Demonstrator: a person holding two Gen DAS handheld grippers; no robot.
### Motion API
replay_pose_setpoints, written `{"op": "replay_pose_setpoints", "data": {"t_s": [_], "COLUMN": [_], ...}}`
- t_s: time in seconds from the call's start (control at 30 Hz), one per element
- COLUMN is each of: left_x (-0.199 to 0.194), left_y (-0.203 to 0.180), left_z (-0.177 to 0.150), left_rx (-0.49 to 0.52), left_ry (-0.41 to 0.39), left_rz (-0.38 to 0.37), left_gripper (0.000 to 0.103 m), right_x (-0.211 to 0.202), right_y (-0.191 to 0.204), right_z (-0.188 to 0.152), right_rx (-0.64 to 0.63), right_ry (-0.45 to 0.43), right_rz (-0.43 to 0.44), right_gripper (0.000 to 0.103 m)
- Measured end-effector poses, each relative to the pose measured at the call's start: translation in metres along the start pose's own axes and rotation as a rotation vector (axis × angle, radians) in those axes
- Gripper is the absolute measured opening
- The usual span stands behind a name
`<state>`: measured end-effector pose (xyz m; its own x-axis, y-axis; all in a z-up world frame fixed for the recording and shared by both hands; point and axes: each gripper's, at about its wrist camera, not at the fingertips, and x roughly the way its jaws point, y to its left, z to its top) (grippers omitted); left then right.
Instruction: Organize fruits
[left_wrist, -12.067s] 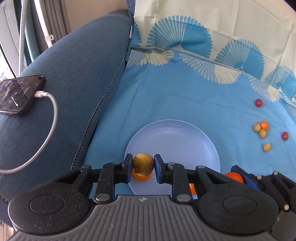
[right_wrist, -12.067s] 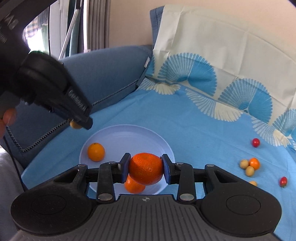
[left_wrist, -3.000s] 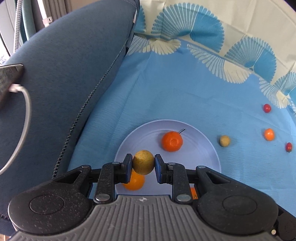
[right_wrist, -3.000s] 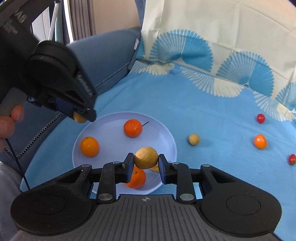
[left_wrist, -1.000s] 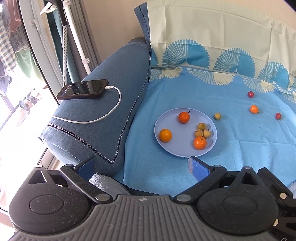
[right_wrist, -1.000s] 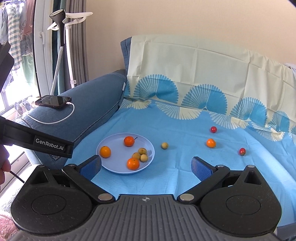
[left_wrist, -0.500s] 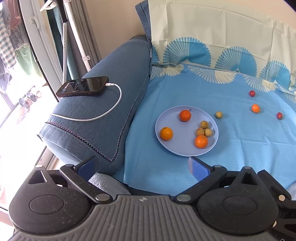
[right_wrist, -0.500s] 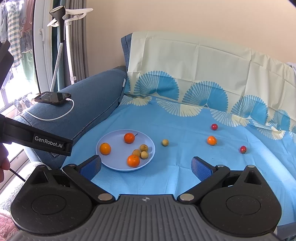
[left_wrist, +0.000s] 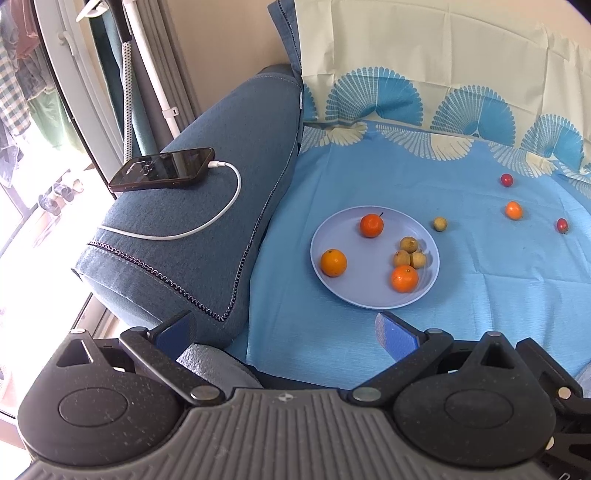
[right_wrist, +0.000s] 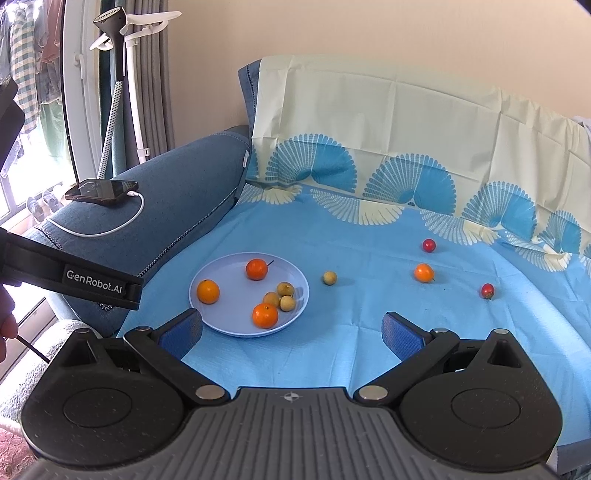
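Observation:
A pale blue plate (left_wrist: 332, 232) (right_wrist: 221, 269) lies on the blue cloth. It holds three oranges (left_wrist: 333, 262) (right_wrist: 265, 315) and three small tan fruits (left_wrist: 409, 244) (right_wrist: 285, 289). Loose on the cloth are a tan fruit (left_wrist: 440, 223) (right_wrist: 329, 278), a small orange (left_wrist: 513, 210) (right_wrist: 424, 273) and two red fruits (left_wrist: 506, 180) (right_wrist: 487, 290). My left gripper (left_wrist: 284, 332) and right gripper (right_wrist: 291, 332) are both open and empty, held back from the plate.
A blue sofa armrest (left_wrist: 207, 206) (right_wrist: 177, 184) stands left of the cloth, with a phone (left_wrist: 162, 169) (right_wrist: 100, 191) and white cable on it. The patterned cloth rises over the backrest (right_wrist: 406, 122). A garment steamer stand (right_wrist: 118, 74) and window are at far left.
In three seconds both grippers have let go of their tan fruits onto the plate, opened and pulled well back. In the last half second they have edged slightly closer.

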<state>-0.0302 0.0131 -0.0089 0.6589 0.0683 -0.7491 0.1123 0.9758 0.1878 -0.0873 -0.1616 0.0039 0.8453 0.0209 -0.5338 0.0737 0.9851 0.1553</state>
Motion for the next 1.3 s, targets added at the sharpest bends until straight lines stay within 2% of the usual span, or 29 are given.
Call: {"op": "replay_pose_setpoints", "data": {"t_s": [0.53, 0.83, 1.0, 1.13, 1.3], "left_x": [0.015, 0.038, 0.067, 0.104, 0.168], "left_y": [-0.026, -0.084, -0.131, -0.171, -0.21], "left_z": [0.02, 0.057, 0.087, 0.11, 0.129], "left_rx": [0.047, 0.126, 0.173, 0.22, 0.262], "left_ry": [0.026, 0.043, 0.074, 0.108, 0.184], "left_rz": [0.008, -0.072, -0.141, -0.157, -0.161], "left_gripper": [0.103, 0.103, 0.103, 0.103, 0.103], "right_x": [0.025, 0.043, 0.064, 0.089, 0.141], "right_y": [-0.024, -0.081, -0.13, -0.163, -0.202], "right_z": [-0.002, -0.006, -0.01, -0.014, -0.011], "right_rx": [0.068, 0.174, 0.249, 0.28, 0.299], "right_ry": [0.037, 0.034, 0.057, 0.077, 0.096], "right_rz": [-0.015, -0.15, -0.241, -0.285, -0.321], "right_gripper": [0.102, 0.102, 0.102, 0.102, 0.102]}}
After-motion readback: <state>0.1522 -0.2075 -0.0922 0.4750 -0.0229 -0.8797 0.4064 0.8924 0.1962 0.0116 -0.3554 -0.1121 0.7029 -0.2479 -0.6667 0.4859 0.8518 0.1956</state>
